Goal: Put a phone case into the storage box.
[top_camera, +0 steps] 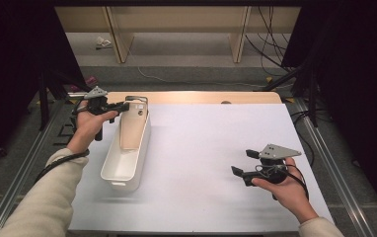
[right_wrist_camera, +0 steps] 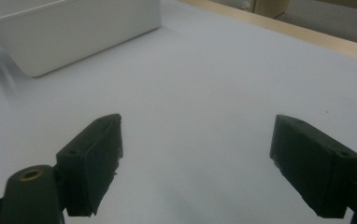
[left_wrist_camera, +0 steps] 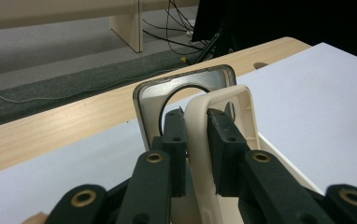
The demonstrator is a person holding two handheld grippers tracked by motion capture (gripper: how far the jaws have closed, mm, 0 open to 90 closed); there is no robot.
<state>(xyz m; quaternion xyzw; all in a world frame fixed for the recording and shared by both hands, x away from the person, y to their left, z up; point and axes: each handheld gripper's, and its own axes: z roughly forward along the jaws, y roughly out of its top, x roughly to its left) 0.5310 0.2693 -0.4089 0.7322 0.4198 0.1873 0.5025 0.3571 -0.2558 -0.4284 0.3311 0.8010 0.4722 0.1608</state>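
Nearest the person in the high view, the right hand (top_camera: 287, 190) holds the right gripper (top_camera: 242, 165) low over the white table sheet (top_camera: 211, 148), close to its near right part. The jaws point toward the middle of the table and stand wide apart with nothing between them; in the right gripper view the two black pads (right_wrist_camera: 95, 161) hang over bare white surface.

Farther in and to the left lies the white bin (top_camera: 127, 165), long and narrow, with its near end toward the person and its far end toward the back of the table. In the right gripper view the white bin (right_wrist_camera: 74, 32) sits at the upper left, well apart from that gripper.

At the bin's far end the left hand (top_camera: 89, 126) holds the left gripper (top_camera: 126, 105) level, reaching in from the left. Its jaws are nearly closed and clamp a cream handle (left_wrist_camera: 200, 135): in the left gripper view the pads (left_wrist_camera: 223, 140) press on either side of the cream loop, which stands upright between them. Just behind the loop stands a grey frame (left_wrist_camera: 186, 84) with rounded corners and a dark ring inside it.

Beyond the sheet runs the wooden table edge (top_camera: 196, 97), then grey floor with cables (top_camera: 270, 49) and the wooden legs of a bench (top_camera: 120, 42)
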